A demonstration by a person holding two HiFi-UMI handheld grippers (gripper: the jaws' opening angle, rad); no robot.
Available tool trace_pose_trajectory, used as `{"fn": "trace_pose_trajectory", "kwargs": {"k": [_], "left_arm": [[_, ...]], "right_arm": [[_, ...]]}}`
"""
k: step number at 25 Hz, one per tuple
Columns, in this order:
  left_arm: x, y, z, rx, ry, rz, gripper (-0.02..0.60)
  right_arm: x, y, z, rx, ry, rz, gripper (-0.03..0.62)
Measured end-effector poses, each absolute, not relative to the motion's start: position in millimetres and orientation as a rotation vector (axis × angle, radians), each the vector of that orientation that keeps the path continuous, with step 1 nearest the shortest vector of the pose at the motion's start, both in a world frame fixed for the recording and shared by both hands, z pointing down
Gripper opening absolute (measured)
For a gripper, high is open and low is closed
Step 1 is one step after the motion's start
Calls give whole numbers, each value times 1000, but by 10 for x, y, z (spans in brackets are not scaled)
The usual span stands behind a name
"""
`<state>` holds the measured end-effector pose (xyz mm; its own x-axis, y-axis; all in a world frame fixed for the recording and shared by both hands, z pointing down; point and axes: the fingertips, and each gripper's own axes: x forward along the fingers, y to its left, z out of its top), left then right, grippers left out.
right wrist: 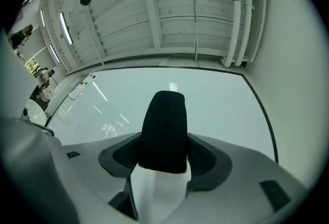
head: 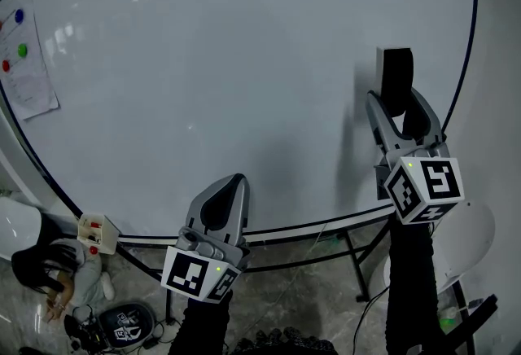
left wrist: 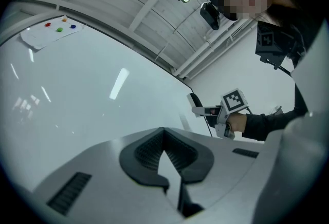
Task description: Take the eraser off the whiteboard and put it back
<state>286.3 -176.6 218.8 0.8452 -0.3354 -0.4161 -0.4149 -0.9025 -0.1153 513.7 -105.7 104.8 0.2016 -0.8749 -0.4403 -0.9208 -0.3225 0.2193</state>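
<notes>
The eraser (head: 396, 78), black felt on a white body, stands between the fingers of my right gripper (head: 399, 105) at the right side of the whiteboard (head: 203, 60). In the right gripper view the eraser (right wrist: 164, 130) fills the gap of the right gripper (right wrist: 163, 155), and both pads press its sides. I cannot tell whether it touches the board. My left gripper (head: 232, 184) hangs near the board's lower edge, shut with nothing in it; its tips meet in the left gripper view (left wrist: 163, 133). That view also shows the right gripper (left wrist: 216, 112) with the eraser (left wrist: 194, 99) at the far right.
A paper sheet with coloured magnets (head: 24, 60) hangs at the board's left edge. A small tray (head: 96, 231) sits at the lower left corner. Black stand legs (head: 358, 264) run under the board. A dark bag (head: 122, 321) lies on the floor.
</notes>
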Motion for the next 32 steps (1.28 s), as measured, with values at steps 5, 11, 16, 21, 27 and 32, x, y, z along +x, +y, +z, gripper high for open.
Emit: {"fn": "trace_pose_trajectory", "kwargs": {"k": [5,11,16,21,27,32], "left_arm": [[2834,-1749,2189,-2826,579,590,-5],[2766,-1737,2171,-2817,577,602,-5],[2741,-1747,2163,-2808,589,592,-5],[2727,-1755,2140,-2792,609,584,-5],[2742,-1767,2172,-2820,583,571,-4],[2757,-1799,2233,-2831,596,517,-2]], "right_arm": [[5046,-747,1037,-2357,1747,760,271],[4950,-648,1030,-2362,1731,792,272],[4906,-600,1012,-2346,1734,790,272],[4918,-585,1010,-2328,1737,758,272],[4888,-623,1030,-2322,1749,758,272],[4887,-650,1042,-2322,1755,759,272]]}}
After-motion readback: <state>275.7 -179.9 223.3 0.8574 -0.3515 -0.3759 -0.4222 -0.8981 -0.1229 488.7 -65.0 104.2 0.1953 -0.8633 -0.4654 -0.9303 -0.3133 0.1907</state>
